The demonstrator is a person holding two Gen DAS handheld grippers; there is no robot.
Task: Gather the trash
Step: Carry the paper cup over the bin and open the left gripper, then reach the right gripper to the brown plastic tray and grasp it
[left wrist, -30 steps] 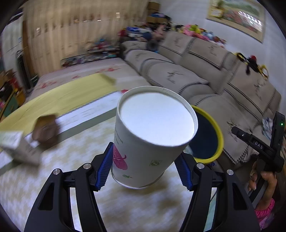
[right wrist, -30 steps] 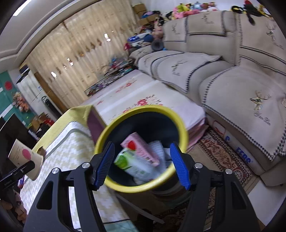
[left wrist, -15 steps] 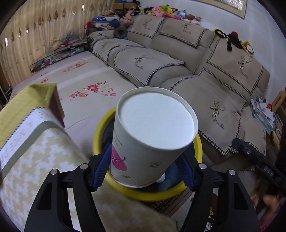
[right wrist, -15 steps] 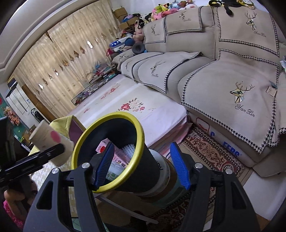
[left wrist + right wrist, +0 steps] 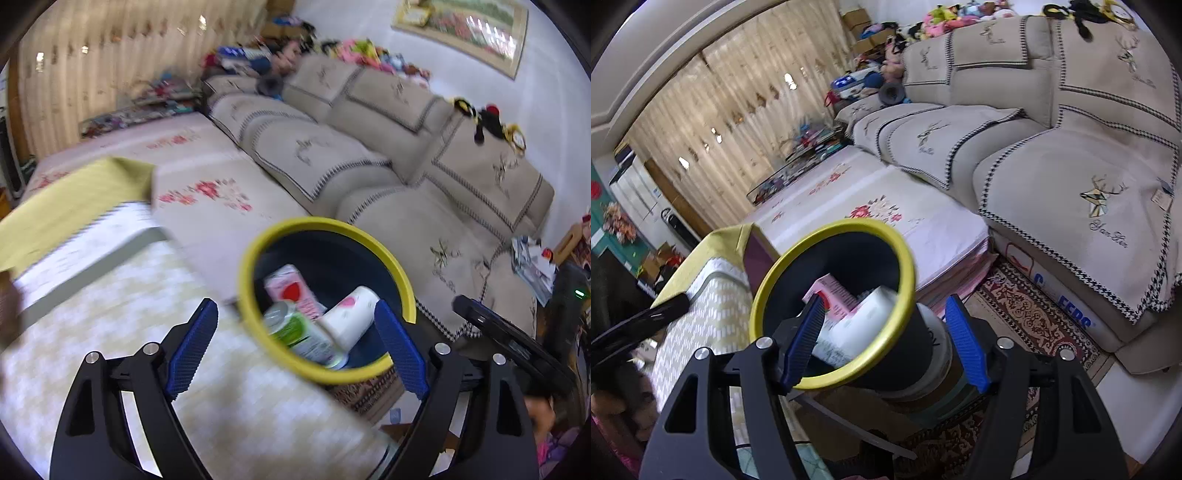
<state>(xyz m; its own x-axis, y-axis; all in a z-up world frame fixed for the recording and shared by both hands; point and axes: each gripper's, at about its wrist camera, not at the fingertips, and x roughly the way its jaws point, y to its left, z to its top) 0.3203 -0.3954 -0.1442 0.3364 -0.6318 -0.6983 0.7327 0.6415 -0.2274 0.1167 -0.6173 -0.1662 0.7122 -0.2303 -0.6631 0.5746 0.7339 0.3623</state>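
A dark trash bin with a yellow rim (image 5: pixel 402 284) (image 5: pixel 905 258) stands beside the table. Inside lie the white paper cup with a pink mark (image 5: pixel 351 317) (image 5: pixel 864 314), a pink carton (image 5: pixel 291 291) (image 5: pixel 834 291) and a green-and-white carton (image 5: pixel 299 332). My left gripper (image 5: pixel 295 347) is open and empty just above the bin's near rim. My right gripper (image 5: pixel 886 339) is shut on the bin, one finger inside the rim and one outside the wall, tilting it toward the table.
A table with a pale patterned cloth (image 5: pixel 110 314) (image 5: pixel 716 306) lies left of the bin. A beige sofa (image 5: pixel 424 177) (image 5: pixel 1071 166) and a flowered mattress (image 5: pixel 871 206) are behind. A patterned rug (image 5: pixel 1034 317) covers the floor. The right tool's body (image 5: pixel 509 343) is at the left view's right edge.
My left gripper opened and the paper cup dropped into the bin. The left gripper pulled back toward the table. The right gripper kept holding the tilted bin.
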